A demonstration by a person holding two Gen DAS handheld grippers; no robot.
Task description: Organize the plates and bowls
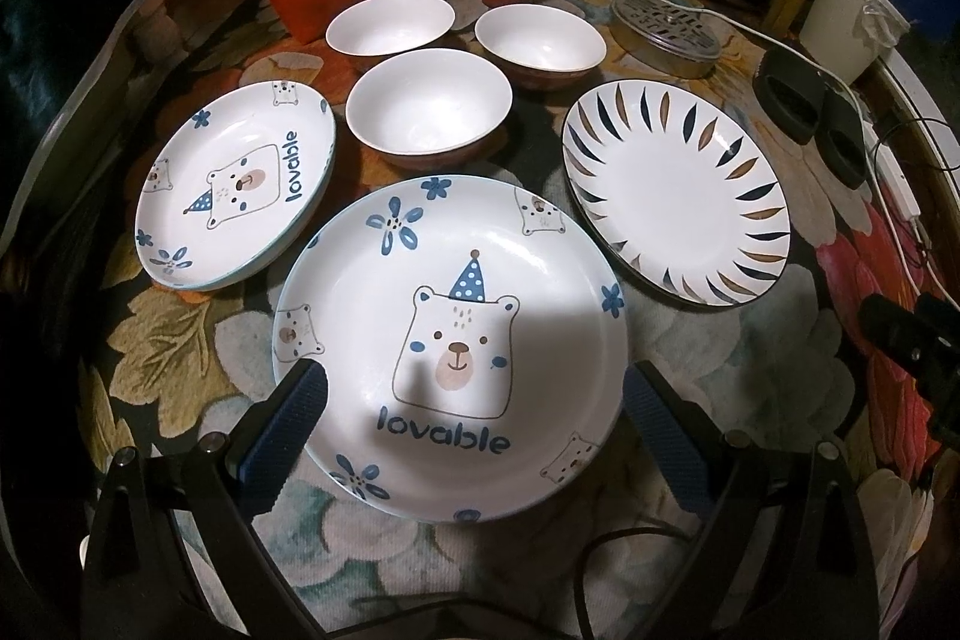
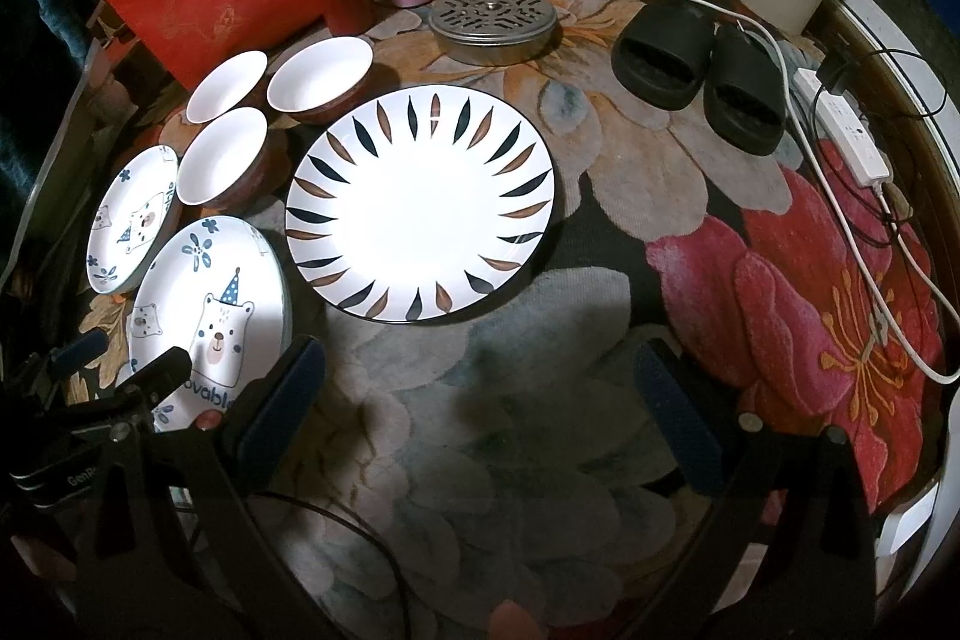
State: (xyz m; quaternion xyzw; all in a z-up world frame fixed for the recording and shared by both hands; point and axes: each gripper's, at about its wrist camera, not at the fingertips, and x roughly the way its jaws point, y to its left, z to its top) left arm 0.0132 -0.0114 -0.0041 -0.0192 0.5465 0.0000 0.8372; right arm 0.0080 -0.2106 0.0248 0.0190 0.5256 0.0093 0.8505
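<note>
Left view first: my left claw [image 1: 474,436] is spread wide and holding nothing, its ribbed blue pads [image 1: 288,436] flanking the near bear plate [image 1: 450,340] — I'd say lined up to take it by the rim. That plate is glossy white ceramic, shallow, with a party-hat bear and blue flowers. A second bear plate [image 1: 240,184] lies just to its left and further back, the same print turned sideways. Behind them three bowls [image 1: 429,106] cluster in a tight triangle, white inside, reddish-brown outside. The leaf plate [image 1: 675,196] sits apart on the right, rimmed with dark and tan strokes. Everything rests on a floral carpet [image 1: 180,340], soft and nubbly, not a hard tabletop, so nothing is stacked yet.

Right view now: my right claw [image 2: 480,418] is also wide open and empty, hovering over bare carpet with the leaf plate straight ahead — likely its pick. Like with like looks the sensible plan: plates nested, bowls nested. Off to the right, black slippers [image 2: 702,76] and a white power strip [image 2: 840,130] stay out of the way; a perforated metal tin [image 2: 492,19] sits behind the plate.
</note>
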